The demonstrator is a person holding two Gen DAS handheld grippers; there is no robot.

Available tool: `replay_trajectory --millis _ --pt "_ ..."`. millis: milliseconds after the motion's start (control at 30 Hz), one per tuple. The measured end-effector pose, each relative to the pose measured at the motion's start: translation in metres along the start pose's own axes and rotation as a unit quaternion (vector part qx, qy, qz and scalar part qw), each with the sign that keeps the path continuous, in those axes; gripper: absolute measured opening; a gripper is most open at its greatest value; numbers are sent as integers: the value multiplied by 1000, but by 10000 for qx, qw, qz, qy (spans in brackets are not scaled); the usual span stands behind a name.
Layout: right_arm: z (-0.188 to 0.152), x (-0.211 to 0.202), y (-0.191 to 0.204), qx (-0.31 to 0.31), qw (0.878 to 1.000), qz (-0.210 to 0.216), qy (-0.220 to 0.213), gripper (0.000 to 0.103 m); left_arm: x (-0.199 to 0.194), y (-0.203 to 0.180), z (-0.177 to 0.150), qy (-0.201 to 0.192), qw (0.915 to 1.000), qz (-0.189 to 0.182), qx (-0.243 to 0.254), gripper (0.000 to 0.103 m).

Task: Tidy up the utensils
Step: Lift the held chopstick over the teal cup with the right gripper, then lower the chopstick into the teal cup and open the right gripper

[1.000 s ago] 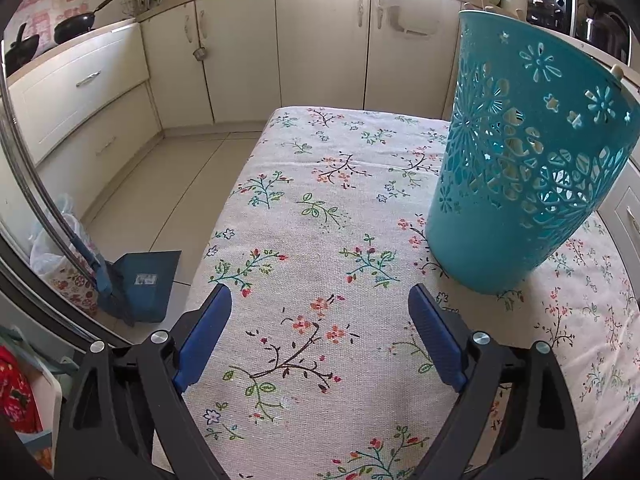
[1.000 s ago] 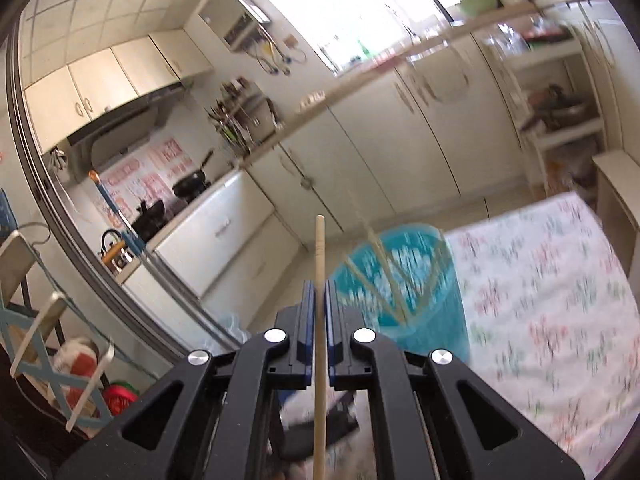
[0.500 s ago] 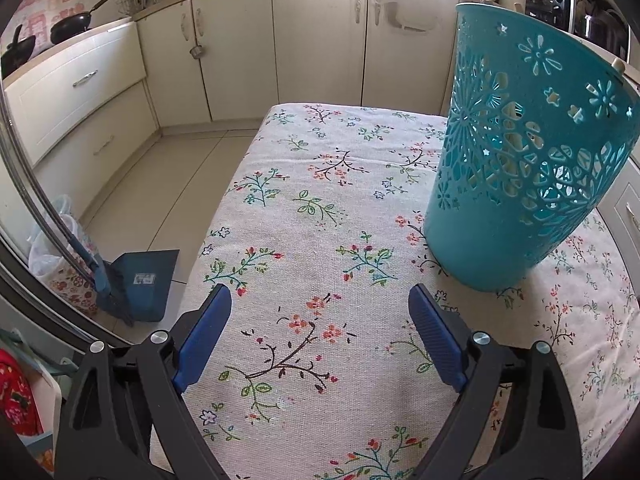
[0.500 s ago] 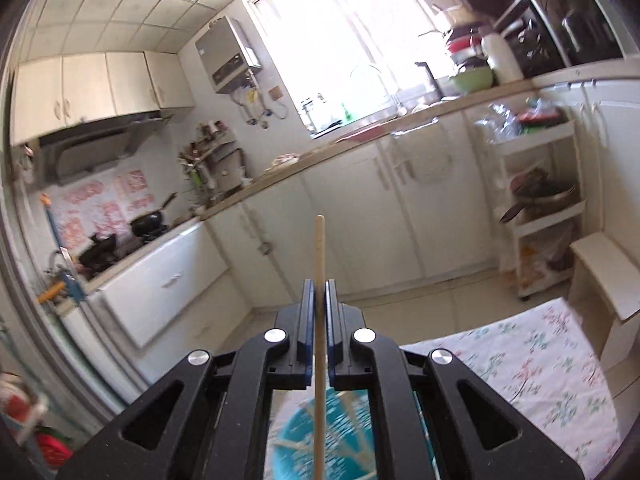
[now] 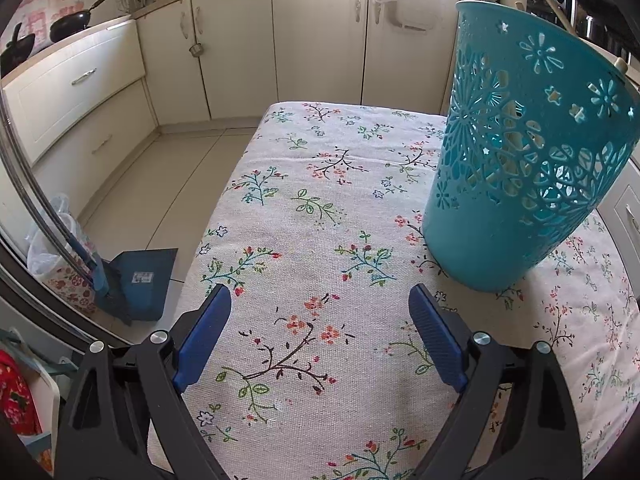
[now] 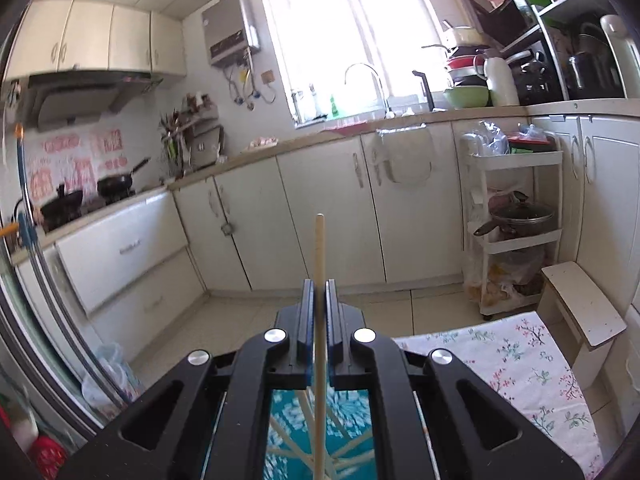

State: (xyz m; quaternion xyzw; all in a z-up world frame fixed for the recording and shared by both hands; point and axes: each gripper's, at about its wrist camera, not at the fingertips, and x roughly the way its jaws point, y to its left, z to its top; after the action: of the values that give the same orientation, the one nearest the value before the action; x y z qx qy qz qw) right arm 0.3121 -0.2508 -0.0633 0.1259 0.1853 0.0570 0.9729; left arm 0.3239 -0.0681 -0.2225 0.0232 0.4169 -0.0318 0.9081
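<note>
While the left gripper [image 5: 320,312] hangs wide open and empty over the floral tablecloth [image 5: 304,240], the teal basket [image 5: 516,184] stands at its two o'clock. Clamped tight, the right gripper [image 6: 319,286] pinches a wooden chopstick [image 6: 319,248] pointing to twelve o'clock, with the basket directly below.

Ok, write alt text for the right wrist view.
The right gripper, jaws shut on a thin wooden chopstick that points upward, hangs over a teal basket that already holds several sticks. Beyond lie a floral tablecloth, cream kitchen cabinets and a bright window.
</note>
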Motion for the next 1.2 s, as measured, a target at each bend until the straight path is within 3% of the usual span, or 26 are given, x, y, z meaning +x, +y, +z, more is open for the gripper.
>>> replay_trajectory --millis 433,667,767,867,1033,1200 --pt "-37 -7 -1 -320 9979 15 567 7 0 1 0 4 10000 0 1 87" --pt "-33 -23 -6 -147 9980 84 605 8 1 0 -1 10 10000 -8 1 87" --pt "-24 -23 -4 -165 9976 197 650 20 0 -1 -1 9 10000 -40 13 87" --pt "-1 -10 0 -61 9961 481 744 21 -2 -1 -2 -29 9999 -108 23 88" --pt "33 30 14 -34 9855 916 1431 27 -4 3 -2 -54 9997 -242 -56 89" --pt "22 60 31 -596 9756 491 2054 26 -7 2 -3 -76 9993 -376 -23 90"
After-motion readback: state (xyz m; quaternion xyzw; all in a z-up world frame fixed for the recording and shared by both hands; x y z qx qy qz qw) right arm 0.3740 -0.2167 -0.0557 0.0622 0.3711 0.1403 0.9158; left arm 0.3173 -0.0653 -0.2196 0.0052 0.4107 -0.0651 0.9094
